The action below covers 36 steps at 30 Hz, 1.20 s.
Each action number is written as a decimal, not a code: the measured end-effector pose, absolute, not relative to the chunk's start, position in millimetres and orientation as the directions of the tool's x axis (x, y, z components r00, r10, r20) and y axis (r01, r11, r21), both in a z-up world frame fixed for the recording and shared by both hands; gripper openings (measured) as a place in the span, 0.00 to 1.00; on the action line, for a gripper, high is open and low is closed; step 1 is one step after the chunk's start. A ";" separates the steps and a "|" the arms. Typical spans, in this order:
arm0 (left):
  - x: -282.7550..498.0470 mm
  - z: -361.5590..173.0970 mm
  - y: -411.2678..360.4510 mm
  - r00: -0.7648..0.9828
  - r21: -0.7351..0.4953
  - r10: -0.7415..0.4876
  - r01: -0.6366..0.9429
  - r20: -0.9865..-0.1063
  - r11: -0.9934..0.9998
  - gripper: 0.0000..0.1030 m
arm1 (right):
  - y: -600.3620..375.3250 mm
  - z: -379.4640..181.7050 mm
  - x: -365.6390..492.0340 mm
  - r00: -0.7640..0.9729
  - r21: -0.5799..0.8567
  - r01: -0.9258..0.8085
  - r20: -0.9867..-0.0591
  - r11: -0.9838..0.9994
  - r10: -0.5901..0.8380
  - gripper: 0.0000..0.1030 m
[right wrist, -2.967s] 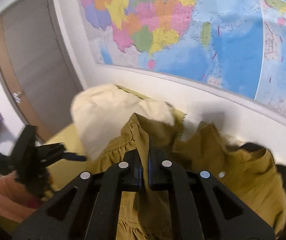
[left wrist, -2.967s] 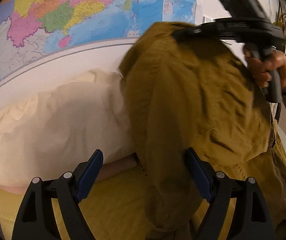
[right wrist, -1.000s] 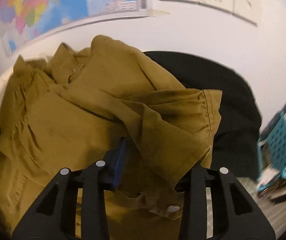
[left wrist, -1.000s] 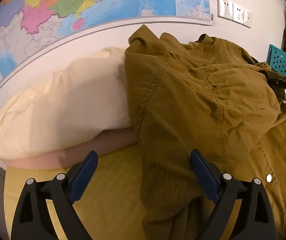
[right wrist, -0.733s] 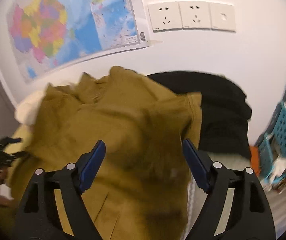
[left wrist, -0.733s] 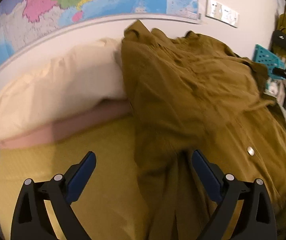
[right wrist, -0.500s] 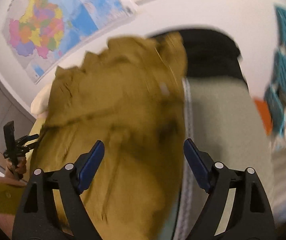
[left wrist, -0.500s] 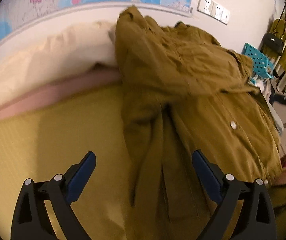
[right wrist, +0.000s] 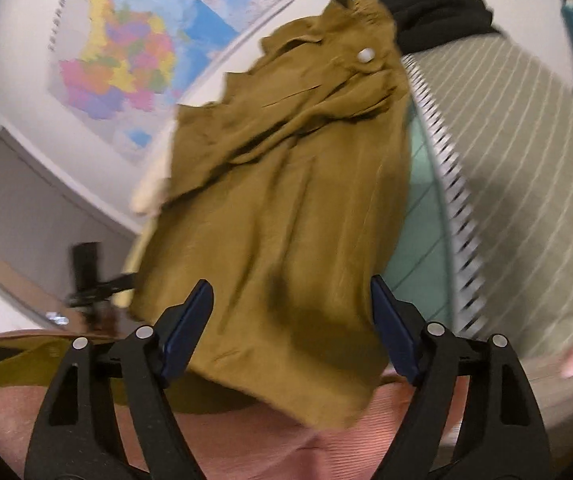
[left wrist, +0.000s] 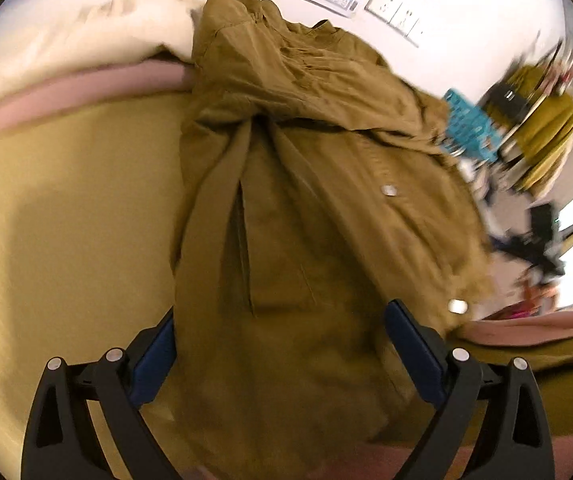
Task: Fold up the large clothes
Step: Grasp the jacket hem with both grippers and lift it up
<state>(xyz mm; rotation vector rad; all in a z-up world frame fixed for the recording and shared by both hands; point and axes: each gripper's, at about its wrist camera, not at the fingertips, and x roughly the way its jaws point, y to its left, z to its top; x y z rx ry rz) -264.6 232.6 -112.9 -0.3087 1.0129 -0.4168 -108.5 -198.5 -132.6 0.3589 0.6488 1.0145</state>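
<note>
Mustard-brown coat (left wrist: 306,208) lies lengthwise on the yellow bed (left wrist: 66,208), collar up against the pillow (left wrist: 86,36). We hold left gripper (left wrist: 278,364) and right gripper (right wrist: 290,320) spread wide, empty, over the hem (lay-out stage, we judge). Next: pinch both hem corners, fold upward.

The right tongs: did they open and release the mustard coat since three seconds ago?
Yes. The right tongs now stand open above the mustard coat, which lies spread beside the striped bedding.
</note>
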 end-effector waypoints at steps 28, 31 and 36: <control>-260.1 -94.2 204.0 0.499 -0.313 -0.379 0.213 -0.780 0.926 0.23 | -212.9 -157.2 -157.9 0.309 0.631 -0.718 -0.091 0.295 0.947 0.05; -266.1 -66.0 207.1 0.558 -0.342 -0.411 0.230 -0.721 0.911 0.15 | -220.3 -118.5 -177.6 0.323 0.558 -0.787 0.009 0.264 0.946 0.05; -290.1 -22.4 222.9 0.634 -0.392 -0.468 0.269 -0.616 0.880 0.13 | -242.5 -76.9 -206.0 0.319 0.460 -0.862 0.164 0.213 0.934 0.04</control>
